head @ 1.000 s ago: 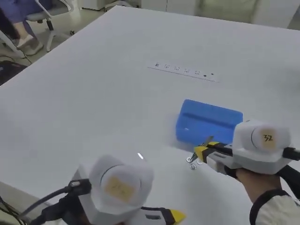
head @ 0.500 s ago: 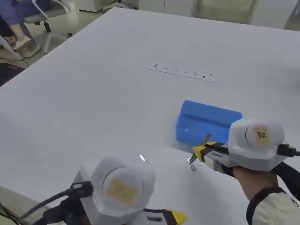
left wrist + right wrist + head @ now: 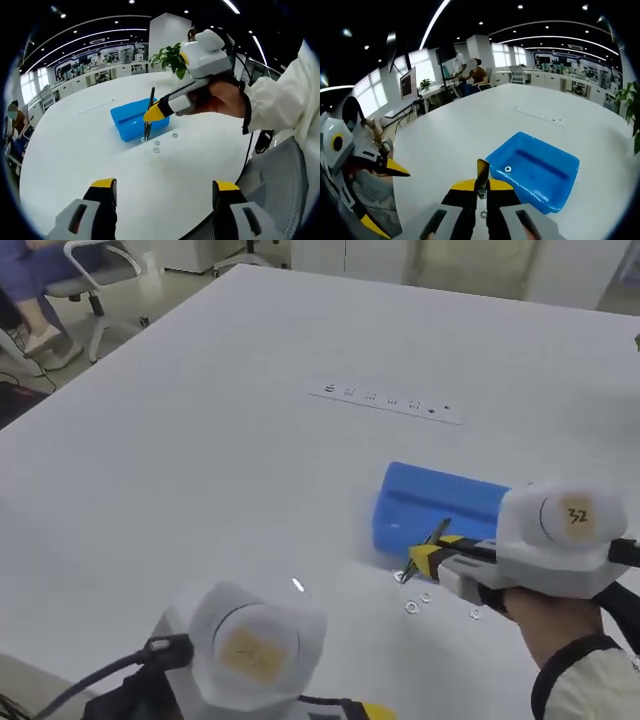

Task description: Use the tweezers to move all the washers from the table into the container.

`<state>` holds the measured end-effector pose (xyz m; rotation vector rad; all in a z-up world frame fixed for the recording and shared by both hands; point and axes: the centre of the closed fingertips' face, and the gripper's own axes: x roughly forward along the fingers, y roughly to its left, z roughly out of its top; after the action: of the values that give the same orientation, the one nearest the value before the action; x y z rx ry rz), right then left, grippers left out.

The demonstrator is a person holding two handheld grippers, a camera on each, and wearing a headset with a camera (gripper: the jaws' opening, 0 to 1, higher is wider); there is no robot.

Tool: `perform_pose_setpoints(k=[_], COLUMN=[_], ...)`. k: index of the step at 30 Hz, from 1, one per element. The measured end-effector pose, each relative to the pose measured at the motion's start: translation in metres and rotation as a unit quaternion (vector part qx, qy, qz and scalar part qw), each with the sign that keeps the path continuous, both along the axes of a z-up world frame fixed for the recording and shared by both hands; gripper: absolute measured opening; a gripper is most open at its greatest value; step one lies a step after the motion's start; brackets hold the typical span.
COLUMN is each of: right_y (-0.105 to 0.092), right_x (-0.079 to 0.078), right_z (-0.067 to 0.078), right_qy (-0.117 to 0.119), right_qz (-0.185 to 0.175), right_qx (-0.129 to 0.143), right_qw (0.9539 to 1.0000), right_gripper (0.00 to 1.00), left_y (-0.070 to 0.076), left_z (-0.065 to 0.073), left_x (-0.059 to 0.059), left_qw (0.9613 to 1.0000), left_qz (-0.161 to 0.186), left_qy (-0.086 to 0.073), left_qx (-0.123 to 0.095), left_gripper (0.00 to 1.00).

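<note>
The right gripper view looks down into the blue container [image 3: 540,172] and shows 1 washer [image 3: 508,169] lying on its floor, which the blurred head view does not let me make out. In that same view the right gripper [image 3: 482,186] has its jaws together, clamped on the tweezers [image 3: 481,172], which point to 12 o'clock toward the container's near corner. The left gripper view shows the left gripper [image 3: 165,185] with its jaws wide apart and holding nothing, low over the counter [image 3: 75,150]. At 12 o'clock ahead of it the tweezers' tips stand down just beside the container wall, with 3 loose washers [image 3: 156,149] on the counter near them. In the head view those 3 lie at about 5 o'clock from the tips and apart from them. Whether the tips grip a washer I cannot tell. Against 1 s ago, the tips have left the cluster of washers they were touching and now sit closer to the container's near wall.
</note>
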<state>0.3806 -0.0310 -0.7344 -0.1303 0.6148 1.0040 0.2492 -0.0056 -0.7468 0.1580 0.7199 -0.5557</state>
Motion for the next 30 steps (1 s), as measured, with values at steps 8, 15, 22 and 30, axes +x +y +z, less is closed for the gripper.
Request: perform_pose_setpoints(k=[8,15,22,30], right_y=[0.002,0.009,0.011,0.012], right_x=[0.025,0.048,0.058,0.062], right_z=[0.031,0.039,0.006,-0.019], right_qy=[-0.024,-0.044,-0.031,-0.013], right_qz=[-0.022,-0.044,-0.047,-0.046], right_qx=[0.029,0.036,0.0,-0.021], right_qw=[0.999,0.9974,0.9984,0.9986], right_gripper=[0.02,0.02,0.02,0.02], left_y=[0.0,-0.001,0.0,0.001], left_z=[0.0,-0.001,-0.003,-0.006], left_x=[0.001,0.001,-0.001,-0.001], left_qw=[1.0,1.0,1.0,0.9999], left_qz=[0.0,0.002,0.003,0.007], left_qy=[-0.001,0.0,0.005,0.009], left_qx=[0.0,-0.003,-0.001,-0.003], left_gripper=[0.79,0.8,0.8,0.81])
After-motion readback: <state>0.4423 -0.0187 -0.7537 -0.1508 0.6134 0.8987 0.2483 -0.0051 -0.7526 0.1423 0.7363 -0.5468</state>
